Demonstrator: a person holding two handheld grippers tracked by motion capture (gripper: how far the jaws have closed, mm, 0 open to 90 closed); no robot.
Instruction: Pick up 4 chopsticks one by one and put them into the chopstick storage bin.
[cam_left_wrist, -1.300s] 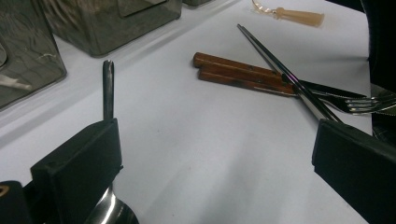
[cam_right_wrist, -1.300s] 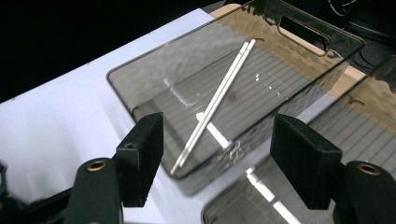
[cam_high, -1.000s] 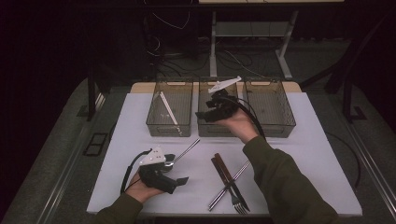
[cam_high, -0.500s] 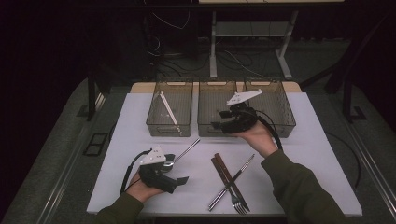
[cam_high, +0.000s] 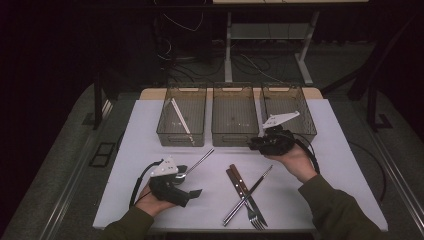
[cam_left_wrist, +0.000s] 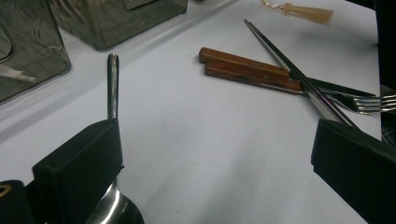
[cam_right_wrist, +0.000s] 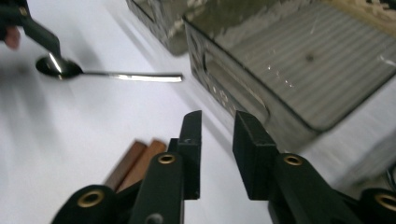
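White desk (cam_high: 325, 150) | your left gripper (cam_high: 192, 192) gapes beside spoon (cam_high: 192, 166) at 7 o'clock, ready to grasp | right gripper (cam_high: 253, 144) nearly closed, empty, fronting bins (cam_high: 233, 137)

Three bins stand in a row at the far side of the worktop (cam_high: 340, 150); taking the middle bin (cam_high: 234, 114) as landmark, the left bin (cam_high: 182, 116) with a stick (cam_high: 180, 115) lying in it stands just to its left and the right bin (cam_high: 287, 107) just to its right. Nearer than the middle bin and leftward lies a spoon (cam_high: 195, 165), its bowl by the left hand-held gripper (cam_high: 192, 192). Straight before the middle bin lie two knives (cam_high: 239, 181), a fork (cam_high: 256, 216) and crossing chopsticks (cam_high: 248, 194), while the right hand-held gripper (cam_high: 253, 143) sits at its near right corner.
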